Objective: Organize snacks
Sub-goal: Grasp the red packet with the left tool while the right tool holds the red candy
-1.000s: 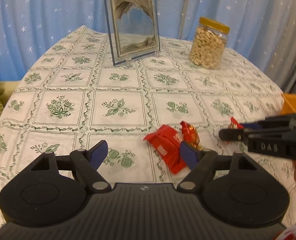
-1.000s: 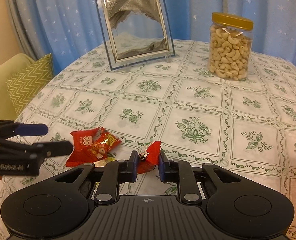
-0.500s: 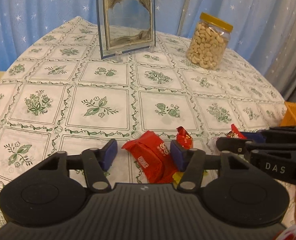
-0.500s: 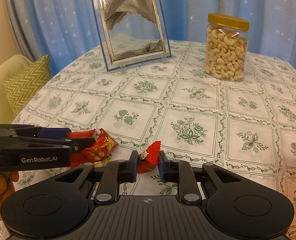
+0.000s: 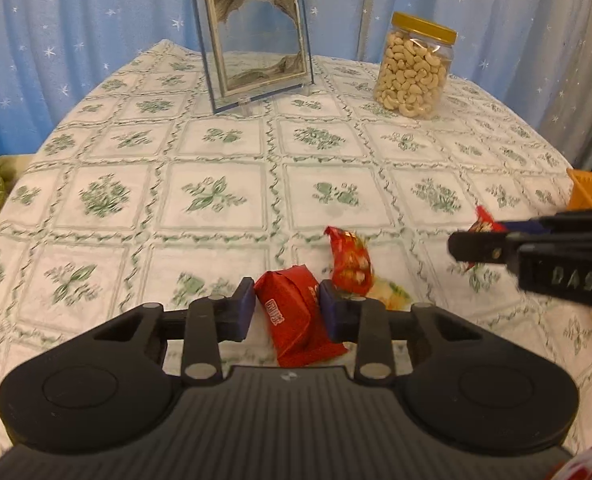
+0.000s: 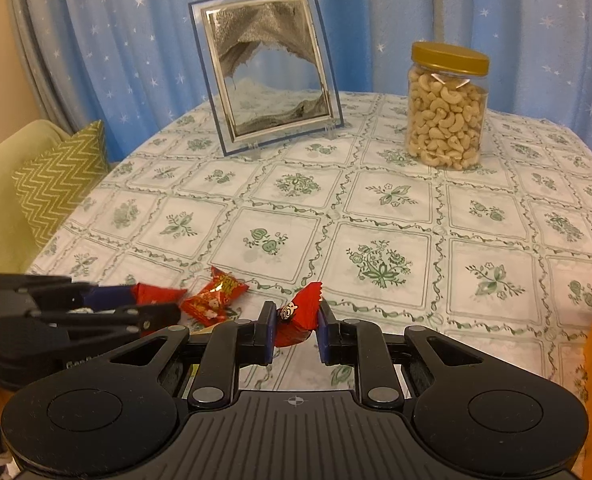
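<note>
The left gripper [image 5: 286, 306] has just been closing and seems to pinch a red packet [image 5: 292, 316] on the tablecloth [image 5: 216, 200]. The right gripper [image 6: 295, 330] clamps a red candy [image 6: 298, 316]; another candy [image 6: 214, 300] lies between them.

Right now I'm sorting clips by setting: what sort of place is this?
Probably a home living or dining room: a table under a floral tablecloth, star-print blue curtains behind it, a zigzag cushion on a sofa, and a jar of cashews.
</note>
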Demonstrator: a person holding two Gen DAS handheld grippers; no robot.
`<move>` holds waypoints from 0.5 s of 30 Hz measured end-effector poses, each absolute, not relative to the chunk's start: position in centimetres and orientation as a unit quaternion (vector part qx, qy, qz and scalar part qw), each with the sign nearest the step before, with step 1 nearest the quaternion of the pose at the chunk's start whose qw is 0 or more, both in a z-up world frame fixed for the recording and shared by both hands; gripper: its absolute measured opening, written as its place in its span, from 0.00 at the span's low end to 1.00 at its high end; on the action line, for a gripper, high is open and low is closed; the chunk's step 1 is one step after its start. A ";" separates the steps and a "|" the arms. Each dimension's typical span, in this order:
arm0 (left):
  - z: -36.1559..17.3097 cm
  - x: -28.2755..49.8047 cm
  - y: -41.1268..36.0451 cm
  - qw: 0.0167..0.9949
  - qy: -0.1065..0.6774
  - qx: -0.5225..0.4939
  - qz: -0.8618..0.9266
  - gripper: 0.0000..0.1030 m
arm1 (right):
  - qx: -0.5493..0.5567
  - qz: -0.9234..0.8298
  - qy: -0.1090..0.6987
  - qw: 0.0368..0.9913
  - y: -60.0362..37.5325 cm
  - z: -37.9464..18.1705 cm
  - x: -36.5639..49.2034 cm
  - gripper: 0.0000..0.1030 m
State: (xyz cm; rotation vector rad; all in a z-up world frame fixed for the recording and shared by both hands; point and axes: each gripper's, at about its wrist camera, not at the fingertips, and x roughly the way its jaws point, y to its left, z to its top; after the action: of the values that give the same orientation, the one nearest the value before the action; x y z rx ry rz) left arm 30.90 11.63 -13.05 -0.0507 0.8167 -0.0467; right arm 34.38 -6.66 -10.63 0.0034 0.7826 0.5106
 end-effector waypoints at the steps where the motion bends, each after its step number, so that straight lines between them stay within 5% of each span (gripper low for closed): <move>1: -13.0 30.6 11.7 0.916 0.399 -0.024 -0.022 0.30 | 0.003 0.245 0.378 0.893 -6.8 -10.4 34.0 0.20; 15: -10.2 22.3 9.8 0.926 0.373 -0.035 -0.033 0.29 | 0.036 0.229 0.378 0.896 -9.0 -7.4 27.0 0.20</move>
State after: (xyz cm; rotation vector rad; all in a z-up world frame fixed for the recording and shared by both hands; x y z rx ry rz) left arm 22.29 9.81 -10.15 -0.0726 0.7655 -0.0669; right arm 27.02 -9.04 -7.39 0.0753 0.7842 0.4756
